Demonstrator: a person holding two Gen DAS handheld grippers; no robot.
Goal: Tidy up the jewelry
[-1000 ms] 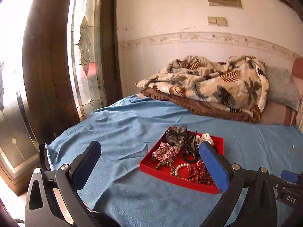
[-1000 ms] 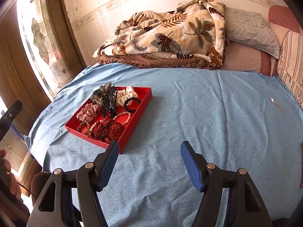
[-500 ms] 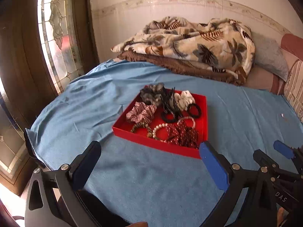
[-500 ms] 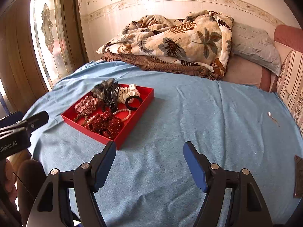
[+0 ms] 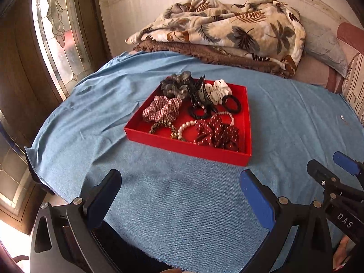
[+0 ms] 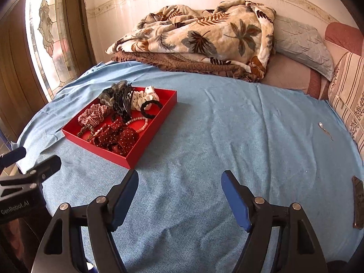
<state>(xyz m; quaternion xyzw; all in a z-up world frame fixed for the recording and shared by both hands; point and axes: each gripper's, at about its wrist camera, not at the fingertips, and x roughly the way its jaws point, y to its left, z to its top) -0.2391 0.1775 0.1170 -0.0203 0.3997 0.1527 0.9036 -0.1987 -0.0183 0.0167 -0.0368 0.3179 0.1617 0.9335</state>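
A red tray [image 5: 188, 148] lies on the blue sheet and holds a grey scrunchie [image 5: 175, 84], a checked scrunchie [image 5: 162, 109], a black claw clip [image 5: 199, 93], a white scrunchie [image 5: 217, 91], black hair ties [image 5: 232, 103], a pearl bracelet [image 5: 185, 128], a gold-brown bracelet [image 5: 162, 125] and a red dotted bow [image 5: 218, 133]. My left gripper [image 5: 179, 182] is open and empty, just in front of the tray. My right gripper [image 6: 179, 182] is open and empty, right of the tray [image 6: 145, 146]. A small silver earring [image 6: 324, 129] lies on the sheet at far right.
A leaf-print blanket [image 6: 204, 36] on a brown cover and pillows [image 6: 302, 45] lie at the back. A stained-glass door [image 5: 59, 34] stands at the left. A dark flat object [image 6: 358, 201] lies at the sheet's right edge. The blue sheet [image 6: 227, 136] covers the bed.
Both grippers have swung right and tilted down toward the bed. The tray now sits centred ahead of the left gripper. Both stay open and empty.
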